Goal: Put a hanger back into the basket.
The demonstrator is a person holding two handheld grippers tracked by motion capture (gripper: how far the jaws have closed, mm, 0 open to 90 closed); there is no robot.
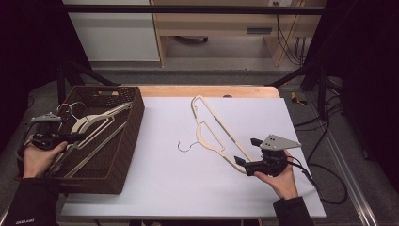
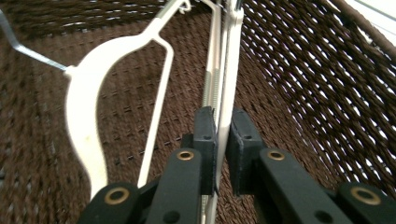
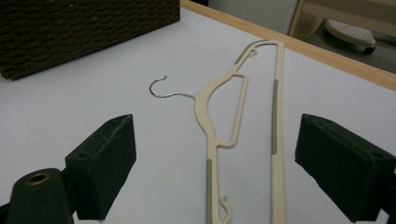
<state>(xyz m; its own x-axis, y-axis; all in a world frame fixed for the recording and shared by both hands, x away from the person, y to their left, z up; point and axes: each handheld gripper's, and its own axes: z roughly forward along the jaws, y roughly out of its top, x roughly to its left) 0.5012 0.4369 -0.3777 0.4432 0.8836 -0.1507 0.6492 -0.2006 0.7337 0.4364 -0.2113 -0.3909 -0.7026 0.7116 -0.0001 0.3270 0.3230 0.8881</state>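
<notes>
Brown wicker forms the basket (image 1: 123, 141) at the left of the high view, and several pale hangers (image 1: 96, 123) lie stacked inside it. The left gripper (image 1: 70, 138) reaches into the basket from its left rim; in the left gripper view its jaws are pinched on the thin bar of one hanger (image 2: 226, 93), which runs up the middle of the frame over the woven bottom. Another cream hanger (image 1: 214, 134) lies flat on the white table (image 1: 188, 188) near the centre, its wire hook (image 1: 184, 145) pointing left. The right gripper (image 1: 247, 153) sits at this hanger's lower end, jaws spread wide with the hanger's tip between them, not pressed.
</notes>
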